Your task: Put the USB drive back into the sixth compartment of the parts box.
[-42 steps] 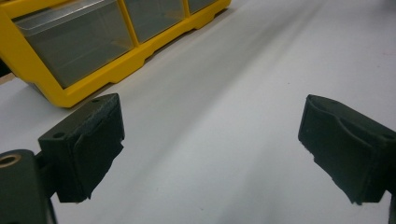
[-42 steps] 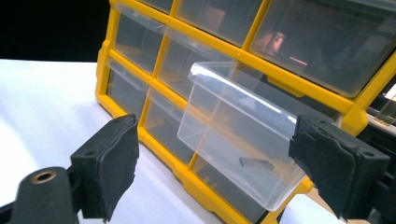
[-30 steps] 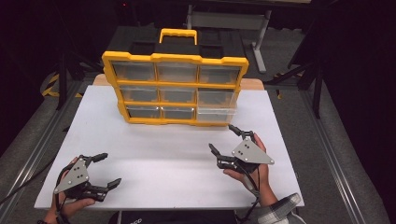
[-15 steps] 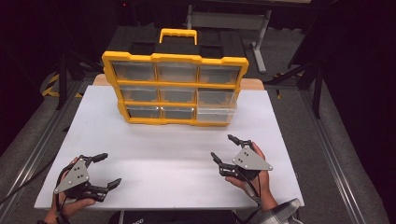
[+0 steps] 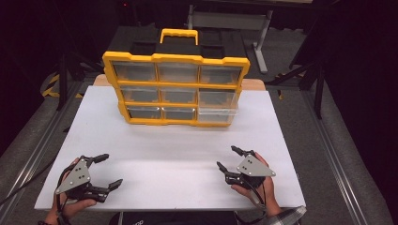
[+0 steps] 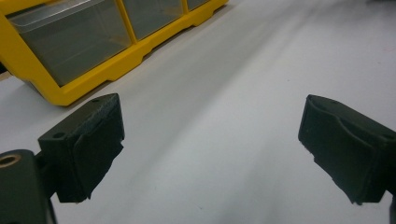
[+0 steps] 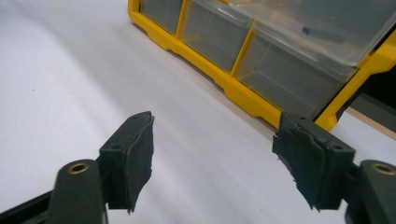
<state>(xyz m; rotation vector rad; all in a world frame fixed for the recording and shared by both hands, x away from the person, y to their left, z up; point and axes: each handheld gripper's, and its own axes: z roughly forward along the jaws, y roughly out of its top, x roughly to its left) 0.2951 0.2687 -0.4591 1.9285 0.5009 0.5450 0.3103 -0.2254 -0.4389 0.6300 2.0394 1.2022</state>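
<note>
My right gripper (image 5: 233, 159) nearer: protruding bottom-right drawer (image 5: 217, 114) of yellow organizer (image 5: 176, 59) straight ahead, well apart. Both grippers gape wide, empty; left gripper (image 5: 107, 169) farther.

**Where everything sits around the drawer cabinet**

The drawer cabinet (image 5: 176, 89) stands on my surface (image 5: 173, 154), at its far side. My left claw (image 5: 107, 171) lies well in front of the cabinet, off to its left, near the surface's near edge. My right claw (image 5: 231, 159) lies in front of the cabinet's right end, well apart from it.
</note>
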